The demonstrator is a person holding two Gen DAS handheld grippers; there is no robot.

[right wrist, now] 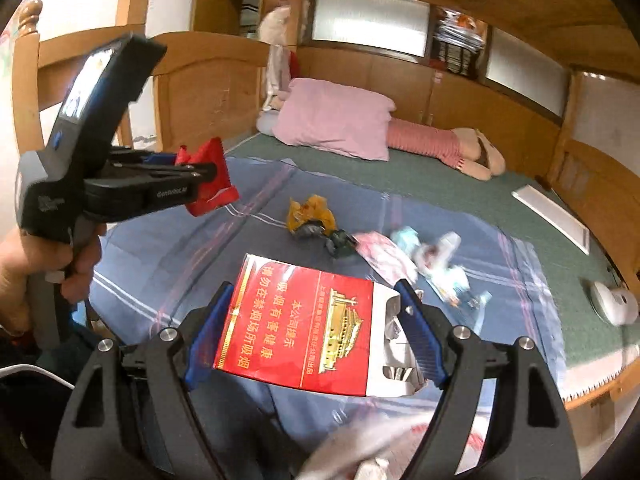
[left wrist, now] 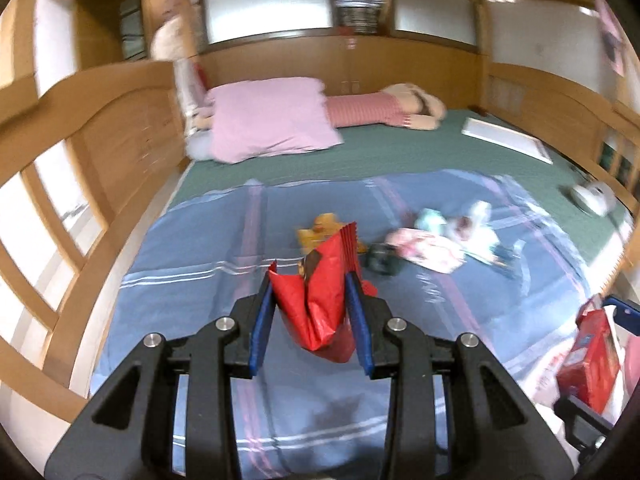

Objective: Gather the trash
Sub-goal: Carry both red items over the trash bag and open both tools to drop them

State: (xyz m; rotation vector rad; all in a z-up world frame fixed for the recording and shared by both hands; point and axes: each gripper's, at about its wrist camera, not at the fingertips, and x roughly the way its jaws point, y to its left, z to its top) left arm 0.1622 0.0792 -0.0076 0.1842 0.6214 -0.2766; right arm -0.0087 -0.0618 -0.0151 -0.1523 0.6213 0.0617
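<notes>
The red carton, at six o'clock in the right wrist view, carries gold Chinese print reading 吸烟有害健康. The left gripper, at nine o'clock, bears "GenRobot.AI" in white.

Pale litter on the blue sheet blurred, white shape at right-wrist view's bottom edge smeared, unidentifiable

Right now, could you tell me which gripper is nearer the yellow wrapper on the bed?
Left. The left gripper hangs just short of the yellow wrapper; the right gripper sits farther back.
</notes>
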